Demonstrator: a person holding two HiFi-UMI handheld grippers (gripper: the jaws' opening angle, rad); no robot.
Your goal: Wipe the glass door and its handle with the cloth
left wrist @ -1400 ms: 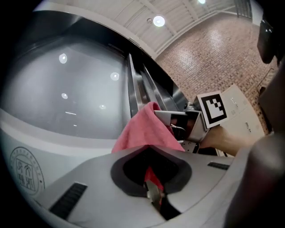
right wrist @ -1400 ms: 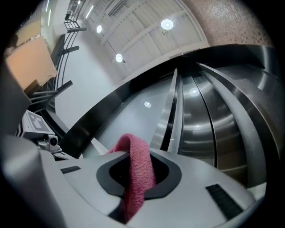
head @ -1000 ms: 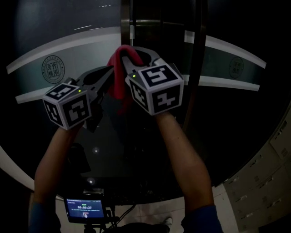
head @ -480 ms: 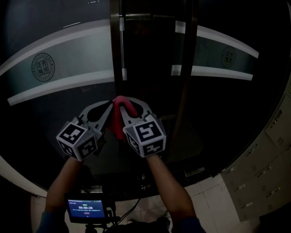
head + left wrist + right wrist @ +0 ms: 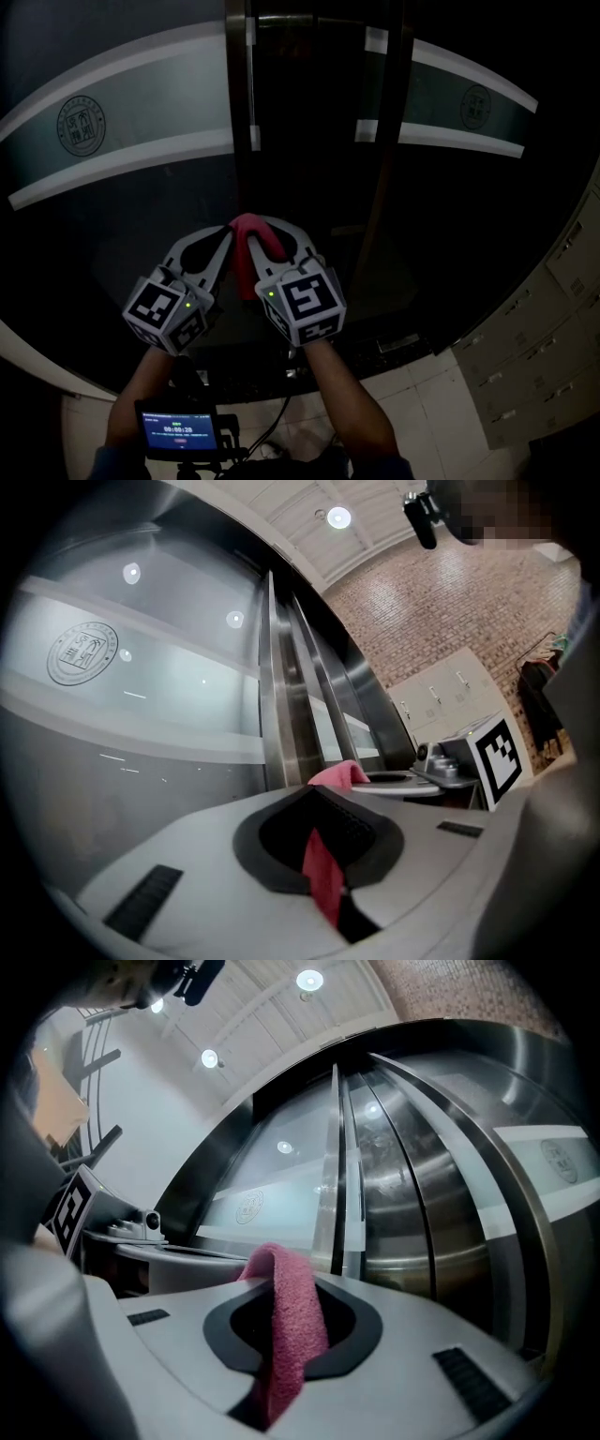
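The dark glass door with a frosted band and a round seal fills the head view. Its metal handle bar runs down the middle, also seen as the handle bar in the right gripper view. A pink cloth is stretched between both grippers low on the door, just below the handle. My left gripper is shut on one end of the cloth. My right gripper is shut on the other end of the cloth. The two grippers sit side by side.
A second vertical bar stands right of the handle. White lockers line the lower right. A small screen on a stand sits near the person's feet. The tiled floor shows at the bottom.
Both grippers have moved down the door with the cloth, from near the frosted band to the lower dark part. Both stay shut on the cloth.
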